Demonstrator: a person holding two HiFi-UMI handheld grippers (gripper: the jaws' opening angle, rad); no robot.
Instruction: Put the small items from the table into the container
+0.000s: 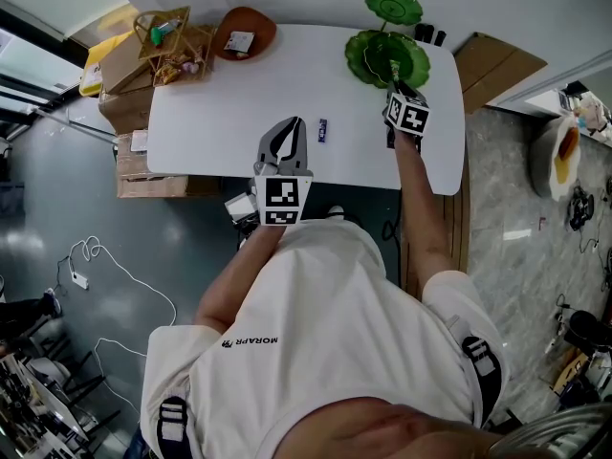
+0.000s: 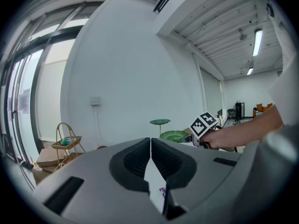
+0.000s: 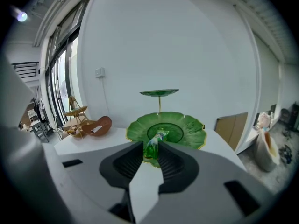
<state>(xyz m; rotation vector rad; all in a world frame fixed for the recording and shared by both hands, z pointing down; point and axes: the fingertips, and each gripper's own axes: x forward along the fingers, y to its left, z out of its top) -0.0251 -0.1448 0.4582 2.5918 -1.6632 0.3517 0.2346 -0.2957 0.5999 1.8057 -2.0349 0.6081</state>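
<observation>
Your right gripper (image 3: 150, 149) is opening, green packet (image 3: 154, 141) between its jaws, above the dish (image 3: 189, 129), near side. It may slide off onto the desk (image 1: 210, 113). Left gripper (image 2: 150, 143) closed, empty; blue item (image 1: 323, 130) lies beside it.

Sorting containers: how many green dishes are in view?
2. A large green dish at the far right corner of the table, and a small green dish raised on a stem above its middle. None looks hidden.

Shirt print (image 1: 250, 341): "MORAPR", dark letters on white shirt (image 1: 325, 295).
Small packet (image 1: 323, 130): markings unreadable.
Green wrapper (image 3: 154, 143): no legible print.
</observation>
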